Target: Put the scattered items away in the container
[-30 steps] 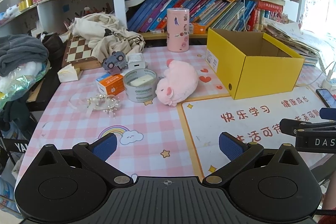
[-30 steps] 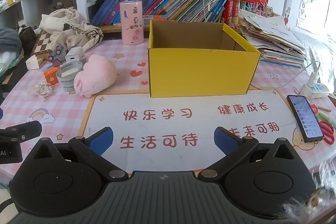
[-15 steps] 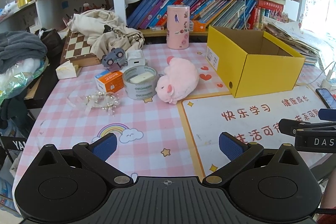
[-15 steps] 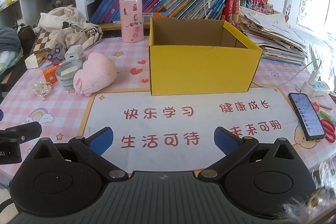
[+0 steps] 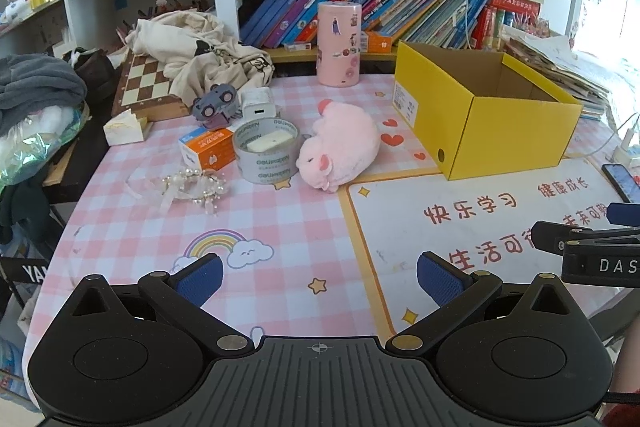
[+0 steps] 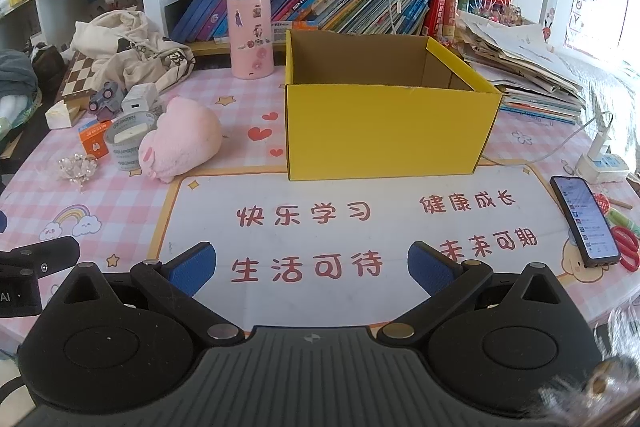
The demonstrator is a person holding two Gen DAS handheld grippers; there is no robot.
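Over the last second the left tool (image 5: 318, 277) has drawn a little closer to the cluttered side of the surface (image 5: 280, 267), so the scattered things sit slightly lower in its view, while the right tool (image 6: 310, 267) has barely shifted. Both tools hover above the surface with their blue-padded fingers spread wide and nothing between them. Nearest the left tool lies a beaded hair tie (image 5: 192, 187) on the pink checked cloth. Just beyond it stands a roll of tape (image 5: 266, 149) with a small pale block resting in its core, an orange box (image 5: 208, 149) touching its left side and a pink plush pig (image 5: 340, 147) lying against its right side. Behind those sit a grey toy car (image 5: 214, 105) and a white charger (image 5: 258, 103), close together. The yellow box (image 6: 390, 125), open and empty as far as can be seen, stands right of the plush pig and straight ahead of the right tool. A phone (image 6: 584, 221) lies near the right edge, well apart from the clutter.
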